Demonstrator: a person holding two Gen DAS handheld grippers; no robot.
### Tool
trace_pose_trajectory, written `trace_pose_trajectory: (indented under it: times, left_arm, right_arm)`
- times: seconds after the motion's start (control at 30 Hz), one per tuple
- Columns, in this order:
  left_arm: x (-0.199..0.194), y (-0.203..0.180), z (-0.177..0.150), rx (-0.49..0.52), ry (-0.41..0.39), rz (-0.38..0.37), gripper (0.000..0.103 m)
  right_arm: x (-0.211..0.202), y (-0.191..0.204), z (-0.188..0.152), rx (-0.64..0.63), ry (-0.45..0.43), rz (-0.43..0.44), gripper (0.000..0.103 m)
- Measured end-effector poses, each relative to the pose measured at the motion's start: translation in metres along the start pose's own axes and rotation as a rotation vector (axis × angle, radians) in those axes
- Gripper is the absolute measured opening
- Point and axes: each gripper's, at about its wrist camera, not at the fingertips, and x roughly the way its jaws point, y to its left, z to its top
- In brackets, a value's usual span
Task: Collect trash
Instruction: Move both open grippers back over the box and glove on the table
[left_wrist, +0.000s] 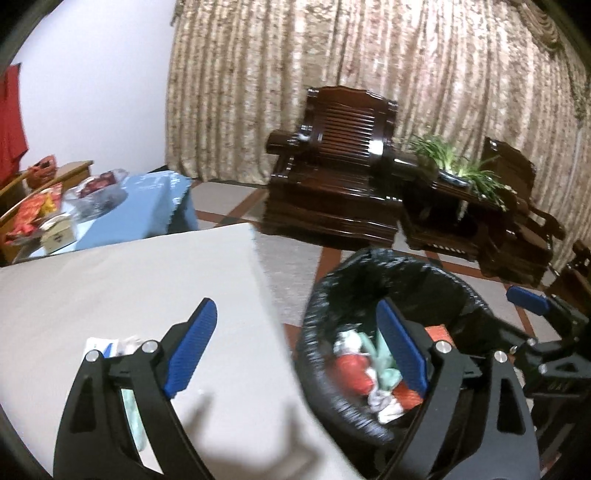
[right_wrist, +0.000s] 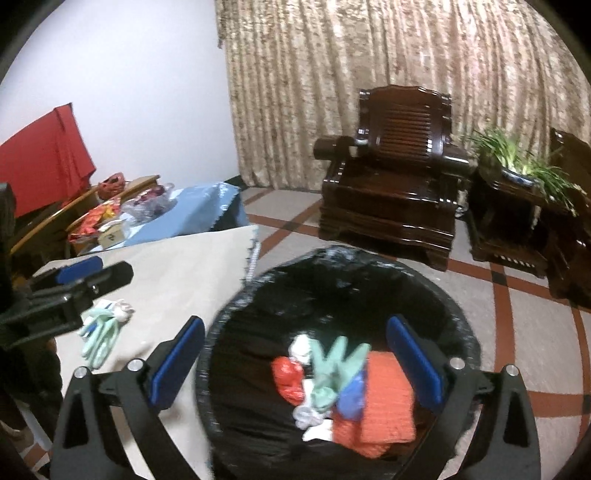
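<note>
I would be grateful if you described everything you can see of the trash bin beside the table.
The trash bin is round, lined with a glossy, crinkled black plastic bag folded over its rim. It stands upright on the tiled floor, close against the corner of the table with the beige cloth. It is open-topped and partly filled: a pale green glove, an orange cloth, a red crumpled wrapper and white scraps lie inside. Neither open gripper touches it.

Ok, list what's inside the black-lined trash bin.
In the trash bin: a mint glove, red wrapper, orange cloth, blue scrap, white crumpled bits. Anything underneath is covered.
</note>
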Motion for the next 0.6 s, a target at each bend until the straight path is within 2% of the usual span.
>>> trace_pose_trajectory:
  times: [0.6]
  left_arm:
    - [-0.052,0.137,-0.041,-0.131,-0.012,0.209,0.086]
  right_arm:
    - [0.041,0.131,0.008,-0.116,0.012,0.144,0.097]
